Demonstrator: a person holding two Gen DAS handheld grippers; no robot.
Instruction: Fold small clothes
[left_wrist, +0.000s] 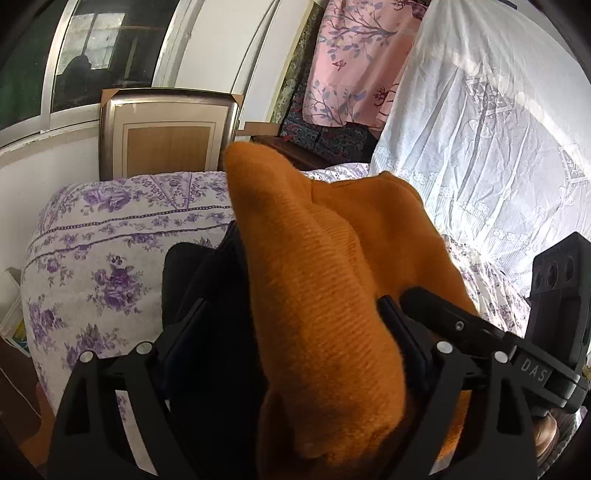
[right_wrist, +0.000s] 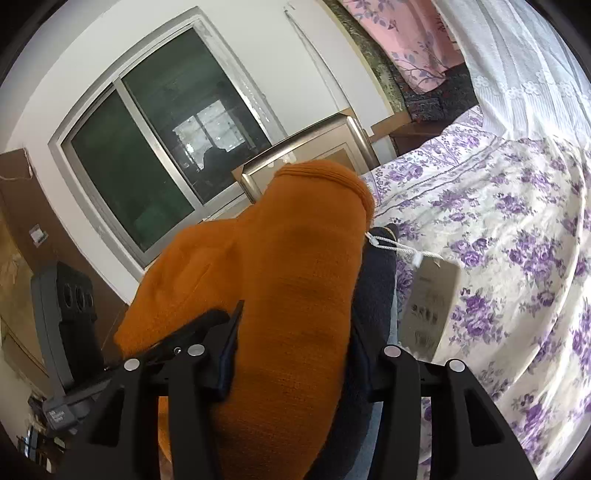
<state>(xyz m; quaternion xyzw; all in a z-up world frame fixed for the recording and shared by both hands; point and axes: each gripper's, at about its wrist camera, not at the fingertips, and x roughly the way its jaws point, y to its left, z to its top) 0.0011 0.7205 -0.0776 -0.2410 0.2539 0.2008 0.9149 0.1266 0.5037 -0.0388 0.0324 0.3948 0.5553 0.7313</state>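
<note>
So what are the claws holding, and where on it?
Right claw clamps a bunched fold of the orange knit garment, dark cloth alongside. Left claw stands wide around the same garment; grip cannot be told.

Orange knit garment (left_wrist: 325, 288): ribbed weave, soft and thick; bunched into a raised fold, lifted above the bed; a rounded hemmed end (right_wrist: 325, 177) points away from the camera; a second lobe (right_wrist: 184, 266) sags to the left in the right wrist view. Dark navy garment (left_wrist: 218, 295): lies under and beside the orange one, mostly covered; a white string (right_wrist: 399, 247) ties a grey card tag (right_wrist: 432, 299) to it, the tag hanging over the bed.
</note>
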